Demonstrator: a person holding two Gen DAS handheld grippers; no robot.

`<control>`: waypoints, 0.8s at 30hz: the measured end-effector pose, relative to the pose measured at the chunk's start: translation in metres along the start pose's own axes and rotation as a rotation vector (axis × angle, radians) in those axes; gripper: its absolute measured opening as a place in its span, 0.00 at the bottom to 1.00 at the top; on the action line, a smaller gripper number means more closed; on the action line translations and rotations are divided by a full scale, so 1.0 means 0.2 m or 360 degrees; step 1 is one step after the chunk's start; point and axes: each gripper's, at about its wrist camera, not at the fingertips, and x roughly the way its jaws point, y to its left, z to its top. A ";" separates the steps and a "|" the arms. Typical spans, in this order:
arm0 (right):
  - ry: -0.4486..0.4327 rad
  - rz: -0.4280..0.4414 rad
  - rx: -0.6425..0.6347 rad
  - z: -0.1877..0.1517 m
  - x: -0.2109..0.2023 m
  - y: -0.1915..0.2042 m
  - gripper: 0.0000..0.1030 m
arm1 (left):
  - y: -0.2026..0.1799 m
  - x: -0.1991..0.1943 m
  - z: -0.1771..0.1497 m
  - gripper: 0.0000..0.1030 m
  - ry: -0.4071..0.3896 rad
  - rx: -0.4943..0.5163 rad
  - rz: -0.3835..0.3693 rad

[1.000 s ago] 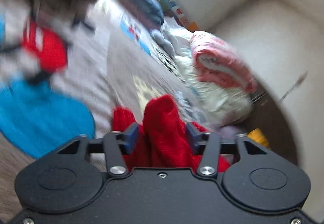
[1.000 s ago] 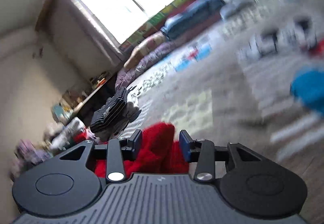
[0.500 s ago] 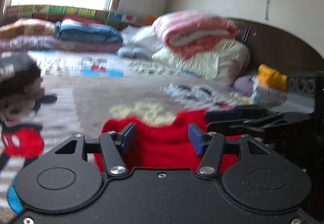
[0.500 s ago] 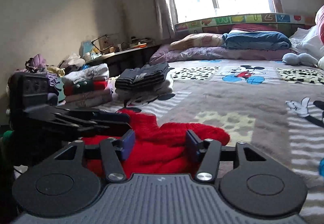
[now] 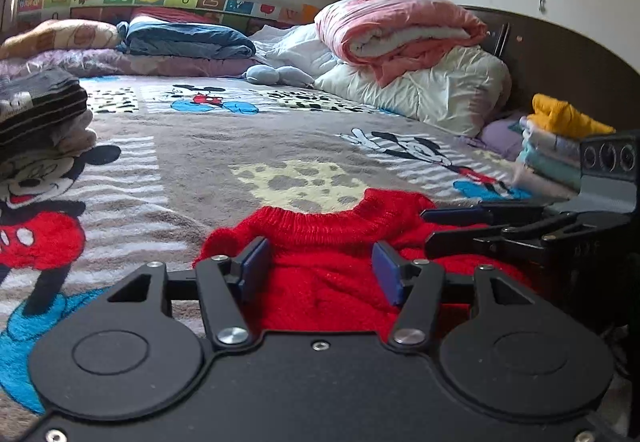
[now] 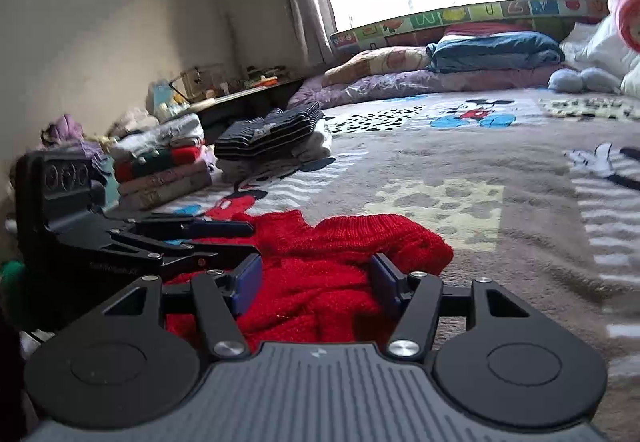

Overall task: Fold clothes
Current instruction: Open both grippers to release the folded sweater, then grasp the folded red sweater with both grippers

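Both grippers lowered, red sweater (image 5: 320, 242) now flat on blanket (image 5: 224, 146), jaws apart.

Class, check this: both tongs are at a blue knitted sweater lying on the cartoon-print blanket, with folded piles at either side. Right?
Wrong in one respect: the knitted sweater is red, not blue, as both wrist views show. It does lie on the cartoon-print blanket, with both tongs at it and folded piles at either side.

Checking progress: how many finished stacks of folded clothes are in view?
3: a dark striped-topped stack at far left, a red-and-green stack just beside it, a yellow-topped stack at far right. More may sit outside view.
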 end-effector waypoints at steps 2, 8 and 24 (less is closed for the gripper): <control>0.0021 -0.0050 -0.0033 0.02 -0.02 0.04 0.58 | -0.02 -0.01 0.00 0.55 -0.0011 0.0028 0.0025; -0.0044 -0.0130 -0.0176 0.06 -0.23 0.20 0.58 | -0.11 -0.17 0.03 0.55 -0.0099 0.0047 0.0114; -0.0063 -0.0176 -0.0096 -0.14 -0.23 0.21 0.57 | -0.23 -0.24 -0.13 0.55 -0.0061 0.0090 0.0136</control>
